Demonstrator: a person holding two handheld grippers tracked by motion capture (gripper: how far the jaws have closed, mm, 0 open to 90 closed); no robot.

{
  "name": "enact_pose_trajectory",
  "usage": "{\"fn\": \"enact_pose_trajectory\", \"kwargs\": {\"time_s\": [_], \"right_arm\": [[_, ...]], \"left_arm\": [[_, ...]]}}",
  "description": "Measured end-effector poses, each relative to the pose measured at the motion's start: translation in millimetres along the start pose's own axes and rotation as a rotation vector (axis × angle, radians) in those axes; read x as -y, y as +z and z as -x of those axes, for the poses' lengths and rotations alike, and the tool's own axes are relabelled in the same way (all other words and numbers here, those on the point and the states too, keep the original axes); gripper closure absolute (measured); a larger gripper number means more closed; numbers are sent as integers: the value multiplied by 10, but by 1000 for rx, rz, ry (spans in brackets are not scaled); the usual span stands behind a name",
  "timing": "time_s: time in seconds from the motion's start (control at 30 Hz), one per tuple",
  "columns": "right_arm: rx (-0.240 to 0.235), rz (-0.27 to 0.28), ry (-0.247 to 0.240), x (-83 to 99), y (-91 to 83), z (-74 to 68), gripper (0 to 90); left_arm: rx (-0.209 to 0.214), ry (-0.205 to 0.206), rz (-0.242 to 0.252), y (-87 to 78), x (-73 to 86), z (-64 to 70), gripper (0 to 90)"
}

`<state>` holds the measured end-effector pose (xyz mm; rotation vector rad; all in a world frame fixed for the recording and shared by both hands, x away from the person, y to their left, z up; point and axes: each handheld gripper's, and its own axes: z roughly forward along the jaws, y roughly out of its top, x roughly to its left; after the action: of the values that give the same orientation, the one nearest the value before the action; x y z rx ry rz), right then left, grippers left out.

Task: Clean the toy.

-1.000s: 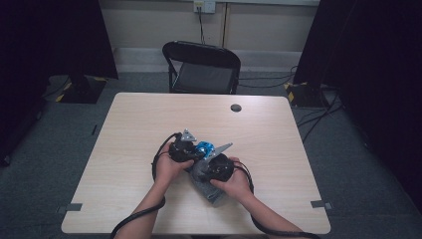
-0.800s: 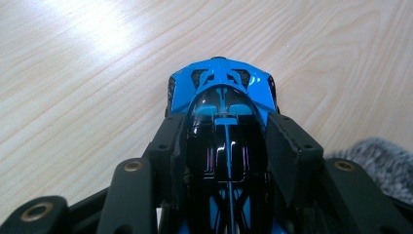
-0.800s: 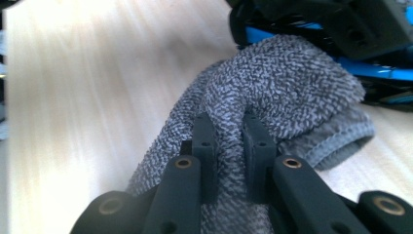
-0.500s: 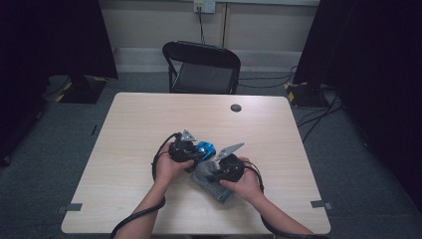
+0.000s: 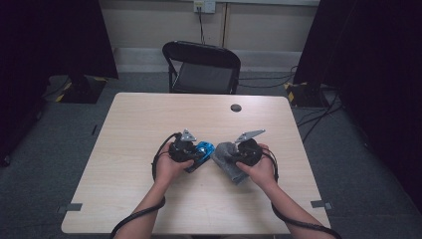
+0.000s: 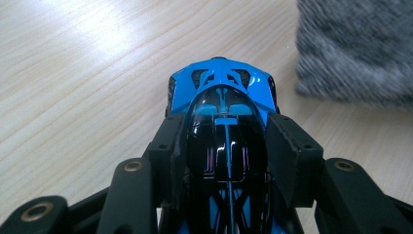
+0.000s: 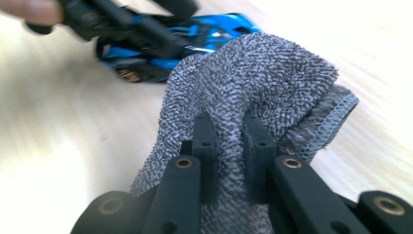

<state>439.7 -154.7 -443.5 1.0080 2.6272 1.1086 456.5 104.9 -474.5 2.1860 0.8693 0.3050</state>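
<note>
A glossy blue and black toy car sits on the wooden table, and my left gripper is shut on its sides. In the high view the car pokes out to the right of the left gripper. My right gripper is shut on a fold of a grey knitted cloth, which bunches over its jaws. That cloth hangs just right of the car, beside the right gripper. In the right gripper view the car lies just beyond the cloth.
The light wooden table has a small black round cap near its far edge. A black folding chair stands behind the table. Dark curtains hang at both sides, and cables run along the floor at the right.
The right gripper has moved to the right with the cloth, off the car. The left gripper and the car have stayed in place.
</note>
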Motion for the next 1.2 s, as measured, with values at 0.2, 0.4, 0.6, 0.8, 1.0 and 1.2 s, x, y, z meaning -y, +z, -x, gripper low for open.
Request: {"fn": "enact_pose_trajectory", "kwargs": {"time_s": [0.2,0.4,0.6,0.8,1.0,1.2], "right_arm": [[60,5,21,-17,67,100,787],[75,6,60,10,172,166,786],[92,-16,81,58,278,199,785],[103,-27,71,62,309,183,783],[105,-35,67,66,330,174,783],[103,-44,52,67,338,154,783]], "left_arm": [[0,6,-2,-4,2,-4,512],[1,4,2,-6,10,-1,512],[2,5,2,-6,10,-2,511],[1,5,3,-6,11,-1,512],[2,5,8,-5,15,-2,512],[2,4,5,-6,13,-3,512]]}}
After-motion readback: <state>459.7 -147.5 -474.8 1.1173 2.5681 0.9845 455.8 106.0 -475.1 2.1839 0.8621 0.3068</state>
